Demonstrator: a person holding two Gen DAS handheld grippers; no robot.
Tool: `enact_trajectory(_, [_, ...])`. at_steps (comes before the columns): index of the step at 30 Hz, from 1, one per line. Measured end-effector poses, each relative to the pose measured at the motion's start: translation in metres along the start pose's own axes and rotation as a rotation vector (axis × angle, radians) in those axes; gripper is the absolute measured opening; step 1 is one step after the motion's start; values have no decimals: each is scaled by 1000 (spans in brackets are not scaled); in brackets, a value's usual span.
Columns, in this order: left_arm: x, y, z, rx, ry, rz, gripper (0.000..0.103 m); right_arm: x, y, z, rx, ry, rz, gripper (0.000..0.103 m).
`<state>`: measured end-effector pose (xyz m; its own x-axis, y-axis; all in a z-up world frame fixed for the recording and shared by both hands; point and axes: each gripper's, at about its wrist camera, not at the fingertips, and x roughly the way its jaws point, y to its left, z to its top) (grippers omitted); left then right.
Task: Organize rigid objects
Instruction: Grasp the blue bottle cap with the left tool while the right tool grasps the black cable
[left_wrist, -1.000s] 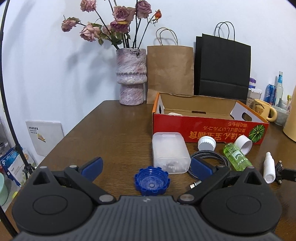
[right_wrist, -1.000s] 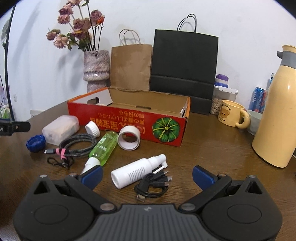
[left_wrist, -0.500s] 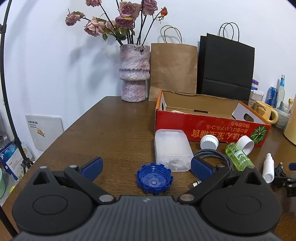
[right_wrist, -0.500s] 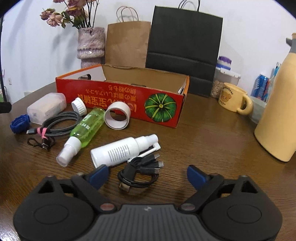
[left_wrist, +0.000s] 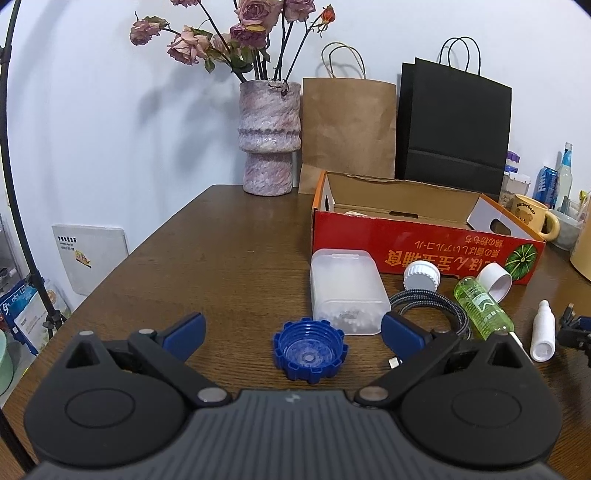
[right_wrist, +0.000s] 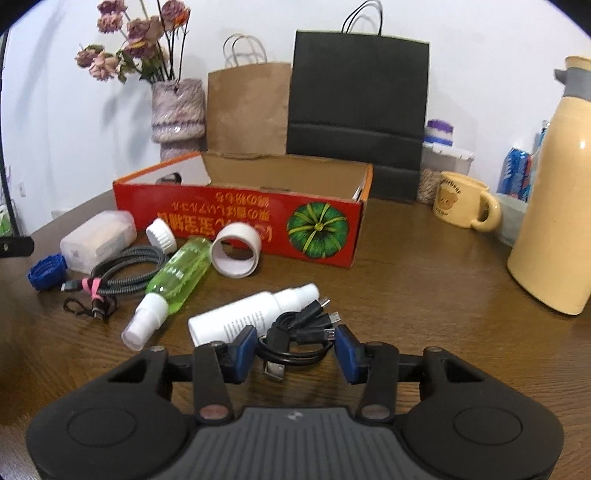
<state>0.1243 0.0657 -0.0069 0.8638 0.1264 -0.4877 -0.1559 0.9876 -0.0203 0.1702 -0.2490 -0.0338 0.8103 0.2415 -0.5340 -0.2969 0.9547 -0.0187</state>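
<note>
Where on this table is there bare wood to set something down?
Free: left of the red box, in front of the vase; also between box and yellow jug. Crowded: in front of the box, around the green bottle and cables.

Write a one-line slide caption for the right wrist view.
Right gripper closing around a coiled black cable beside a white spray bottle, red cardboard box behind.

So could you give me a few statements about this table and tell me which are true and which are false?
1. The red box is open on top. True.
2. The green bottle stands upright. False: it lies on its side.
3. The black cable sits between the closing right gripper jaws. True.
4. The left gripper holds the blue cap. False: its jaws are open around it, not touching.
</note>
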Motion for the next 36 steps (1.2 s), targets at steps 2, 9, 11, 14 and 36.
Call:
enact_trajectory(2, [1, 0, 0, 0, 6, 1, 103, -3, 0, 1, 5, -20, -1, 45])
enact_trajectory(9, [8, 0, -2, 0, 40, 19, 103, -10, 1, 1, 16, -62, -3, 45])
enact_trajectory(11, [11, 0, -3, 5, 59, 29, 103, -12, 1, 0, 18, -76, -6, 45])
enact_trajectory(14, [17, 0, -5, 5, 88, 33, 103, -15, 2, 1, 21, -90, -6, 45])
enact_trajectory(36, [49, -4, -8, 0, 155, 26, 56, -21, 11, -1, 17, -109, 12, 45])
